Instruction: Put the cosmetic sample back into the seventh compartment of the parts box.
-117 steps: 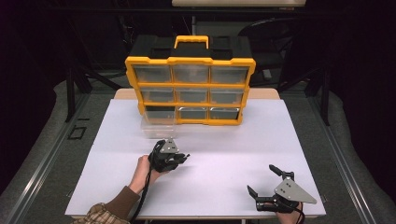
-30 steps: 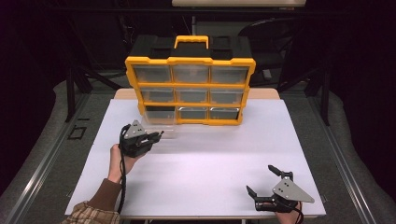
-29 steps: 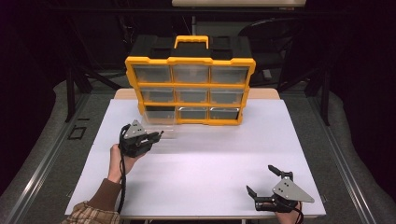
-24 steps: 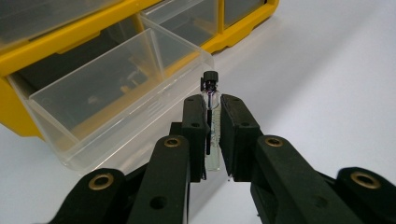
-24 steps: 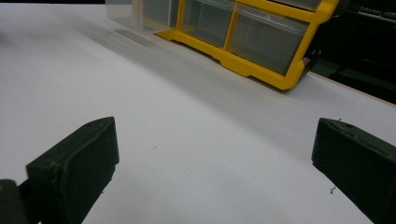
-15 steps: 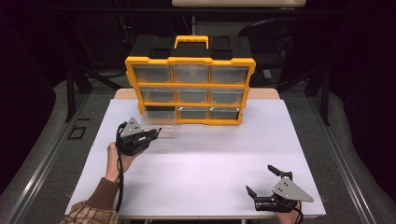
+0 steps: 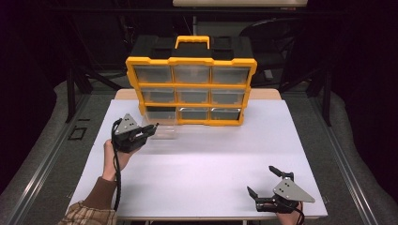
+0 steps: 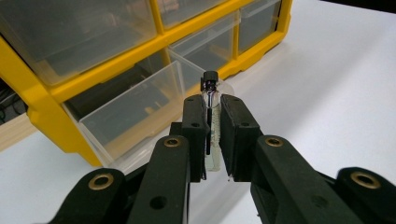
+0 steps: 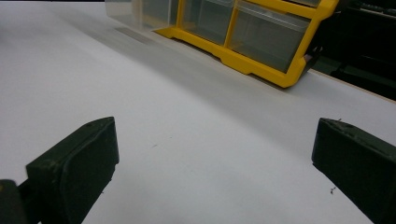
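A yellow and black organiser (image 7: 191, 84) with clear drawers stands at the back of the white table (image 7: 202, 164). Its bottom left drawer (image 7: 162, 126) is pulled out, seen close in the left gripper view as a clear drawer (image 8: 130, 112). My left gripper (image 7: 151, 129) is held just left of that drawer and points at it. It is shut on a small clear glass vial (image 8: 211, 100) with a black cap, which sticks out past the left gripper (image 8: 214, 121) tips over the drawer's corner. My right gripper (image 7: 263, 180) rests open at the front right, with nothing between the jaws of the right gripper (image 9: 215, 154).
The table's white top stretches between the two hands. Dark floor and stands surround the table. The organiser's lower right corner (image 9: 261, 60) lies far ahead in the right gripper view.
Since the oldest frame my left hand has carried the vial from the table's middle to the left and back, up to the open drawer. The right gripper has stayed put.
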### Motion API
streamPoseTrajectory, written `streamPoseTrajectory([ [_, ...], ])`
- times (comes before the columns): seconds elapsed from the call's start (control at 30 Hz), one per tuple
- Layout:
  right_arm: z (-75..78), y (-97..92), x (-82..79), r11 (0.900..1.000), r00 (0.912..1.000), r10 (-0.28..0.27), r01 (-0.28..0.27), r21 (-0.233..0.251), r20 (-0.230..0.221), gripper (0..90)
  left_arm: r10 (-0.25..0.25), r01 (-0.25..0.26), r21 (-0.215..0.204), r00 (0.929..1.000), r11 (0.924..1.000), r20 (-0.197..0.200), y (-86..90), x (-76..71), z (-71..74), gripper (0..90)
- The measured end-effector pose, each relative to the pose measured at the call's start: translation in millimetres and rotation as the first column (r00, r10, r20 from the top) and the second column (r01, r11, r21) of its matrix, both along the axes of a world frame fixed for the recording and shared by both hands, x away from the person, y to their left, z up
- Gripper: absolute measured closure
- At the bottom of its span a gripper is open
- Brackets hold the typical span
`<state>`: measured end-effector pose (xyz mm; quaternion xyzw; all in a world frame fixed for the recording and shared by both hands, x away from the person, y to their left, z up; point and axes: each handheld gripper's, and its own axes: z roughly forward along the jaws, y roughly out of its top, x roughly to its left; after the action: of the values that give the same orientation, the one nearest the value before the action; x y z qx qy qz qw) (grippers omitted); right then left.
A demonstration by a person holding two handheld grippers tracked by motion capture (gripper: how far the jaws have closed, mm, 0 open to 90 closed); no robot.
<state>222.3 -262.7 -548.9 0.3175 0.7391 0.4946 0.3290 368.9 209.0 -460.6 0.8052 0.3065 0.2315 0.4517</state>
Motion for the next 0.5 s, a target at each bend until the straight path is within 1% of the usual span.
streamPoseTrajectory([
  [0.1,0.0,-0.1,0.1,1.0,1.0,-0.001,0.001,0.001,0.0,0.0,0.004,-0.004,-0.007,1.0,1.0,0.007,1.2,0.4,2.3,80.7],
  [0.33,-0.2,0.1,0.3,1.0,1.0,-0.002,0.002,0.0,0.0,0.0,0.004,-0.004,-0.007,0.9998,1.0,0.02,1.8,2.0,6.0,80.7],
  [0.5,-0.3,0.4,0.2,1.0,1.0,-0.002,0.002,0.001,0.0,0.0,0.005,-0.005,-0.015,0.9996,0.9999,0.028,1.3,4.4,9.2,80.7],
])
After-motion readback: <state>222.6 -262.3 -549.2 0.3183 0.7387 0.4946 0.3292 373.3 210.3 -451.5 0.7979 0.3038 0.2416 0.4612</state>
